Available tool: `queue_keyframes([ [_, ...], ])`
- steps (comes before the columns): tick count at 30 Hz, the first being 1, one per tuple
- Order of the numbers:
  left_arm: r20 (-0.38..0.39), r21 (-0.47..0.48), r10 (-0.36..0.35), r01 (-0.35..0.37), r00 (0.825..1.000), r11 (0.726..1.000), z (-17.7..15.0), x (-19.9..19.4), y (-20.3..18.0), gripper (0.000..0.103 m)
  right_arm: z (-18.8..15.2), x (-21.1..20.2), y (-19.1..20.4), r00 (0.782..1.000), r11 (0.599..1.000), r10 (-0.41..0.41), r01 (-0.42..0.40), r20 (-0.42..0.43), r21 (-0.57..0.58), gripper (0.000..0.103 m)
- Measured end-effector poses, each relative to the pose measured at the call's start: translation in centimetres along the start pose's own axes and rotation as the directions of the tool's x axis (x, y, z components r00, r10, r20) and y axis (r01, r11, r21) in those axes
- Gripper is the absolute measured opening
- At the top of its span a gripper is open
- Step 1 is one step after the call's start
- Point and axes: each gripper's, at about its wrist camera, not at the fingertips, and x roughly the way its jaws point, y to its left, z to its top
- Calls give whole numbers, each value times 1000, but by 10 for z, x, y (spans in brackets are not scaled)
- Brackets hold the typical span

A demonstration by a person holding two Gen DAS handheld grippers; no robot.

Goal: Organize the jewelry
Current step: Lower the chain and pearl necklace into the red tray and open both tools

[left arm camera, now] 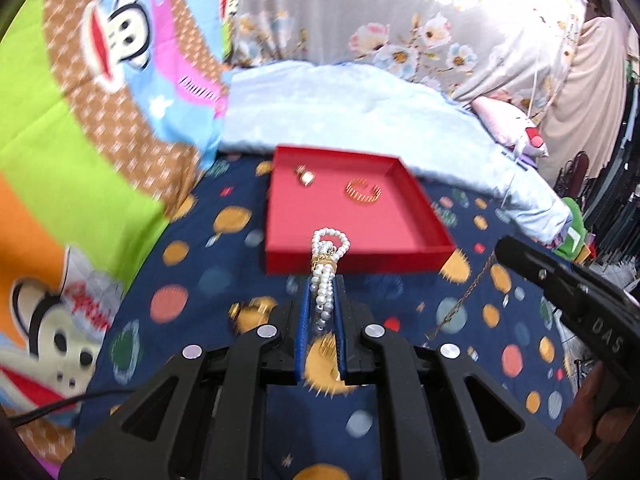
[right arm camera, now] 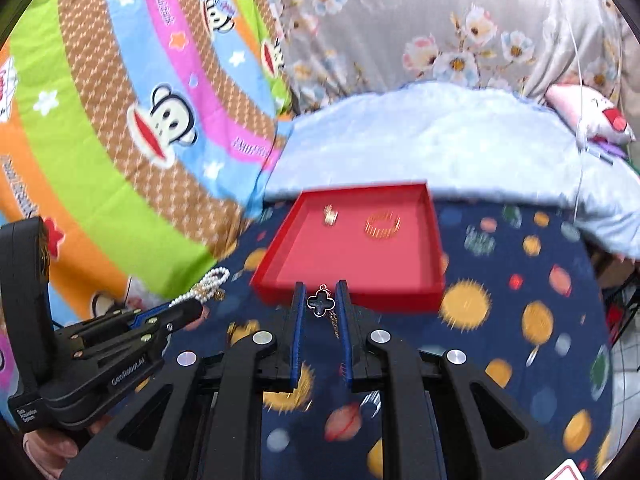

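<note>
A red tray (left arm camera: 436,248) lies on the navy planet-print sheet, also in the right wrist view (right arm camera: 434,292). It holds a gold ring (left arm camera: 305,176) (right arm camera: 330,215) and a gold bangle (left arm camera: 363,191) (right arm camera: 383,224). My left gripper (left arm camera: 322,284) is shut on a white pearl bracelet (left arm camera: 326,276), held just before the tray's near edge; the bracelet also shows in the right wrist view (right arm camera: 204,286). My right gripper (right arm camera: 321,296) is shut on a gold chain with a black clover pendant (right arm camera: 320,303), just before the tray. The chain (left arm camera: 464,300) hangs from it in the left wrist view.
A light blue folded blanket (left arm camera: 352,112) lies right behind the tray. A bright cartoon-monkey quilt (left arm camera: 100,92) rises on the left. A grey floral cover (right arm camera: 460,24) is at the back, with a pink plush toy (right arm camera: 592,116) at the right.
</note>
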Motion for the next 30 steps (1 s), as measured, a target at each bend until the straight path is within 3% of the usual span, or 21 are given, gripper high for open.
queue_keyframes([
  [8,47,57,-10,7,999,998,66,34,-19,10,73,33,-26,999,1000,6,-6,41,1,13],
  [13,34,88,-16,13,999,996,101,72,-26,10,107,64,-37,998,1000,-9,9,56,1,14],
  [18,14,94,2,-4,1000,996,119,109,-27,10,117,105,-53,1000,999,-19,19,11,32,14],
  [24,-38,66,21,-19,999,998,127,146,-20,12,105,144,-66,997,998,-42,45,-57,46,14],
  [25,-40,59,26,-24,999,998,126,148,-18,13,104,146,-67,997,998,-46,49,-55,43,17],
  [29,-32,45,49,-47,998,998,122,147,-14,38,99,141,-67,997,997,-61,63,-47,46,22],
  [30,-27,50,55,-54,998,997,120,145,-13,38,97,137,-67,997,997,-61,63,-40,48,24],
])
